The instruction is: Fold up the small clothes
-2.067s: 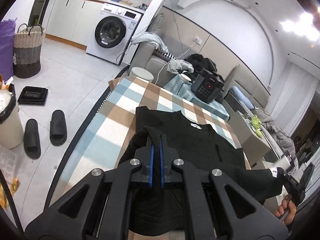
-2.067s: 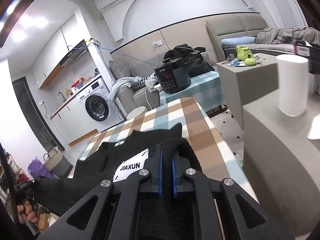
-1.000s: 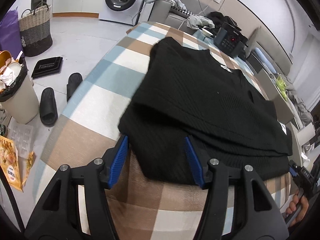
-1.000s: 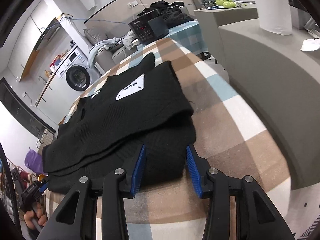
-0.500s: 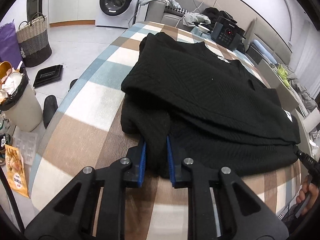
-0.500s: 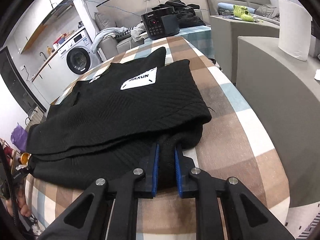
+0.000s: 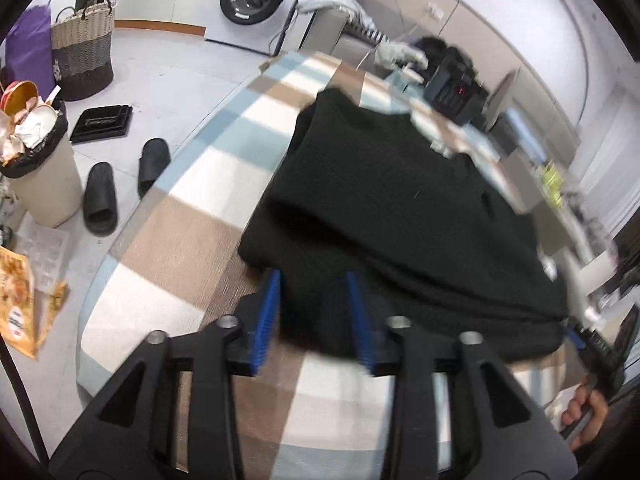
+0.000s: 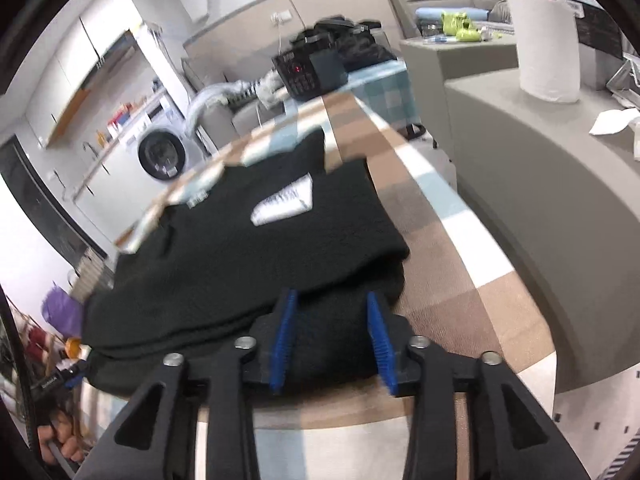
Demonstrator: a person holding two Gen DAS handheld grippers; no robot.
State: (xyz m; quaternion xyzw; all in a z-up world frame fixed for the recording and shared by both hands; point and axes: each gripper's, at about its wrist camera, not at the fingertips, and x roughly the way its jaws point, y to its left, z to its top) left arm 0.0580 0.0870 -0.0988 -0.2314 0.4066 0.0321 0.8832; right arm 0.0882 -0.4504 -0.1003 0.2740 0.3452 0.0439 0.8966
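A black knitted sweater (image 7: 400,208) lies on the checked tablecloth (image 7: 168,232), its near part folded over on itself. It also shows in the right wrist view (image 8: 240,256), with a white label (image 8: 286,202) on top. My left gripper (image 7: 314,316) is open, its blue pads either side of the sweater's near left corner. My right gripper (image 8: 332,340) is open, its pads either side of the near right corner. Both views are blurred by motion.
A black cooker (image 8: 308,70) stands on a side table beyond the far end. A grey counter (image 8: 540,184) with a paper roll (image 8: 548,48) is on the right. A bin (image 7: 40,168), slippers (image 7: 100,196) and a basket (image 7: 82,48) are on the floor at left.
Half a second ago both grippers were shut on the sweater's near corners. Now both are open again and the fabric lies loose between the pads. The cameras have pulled back a little.
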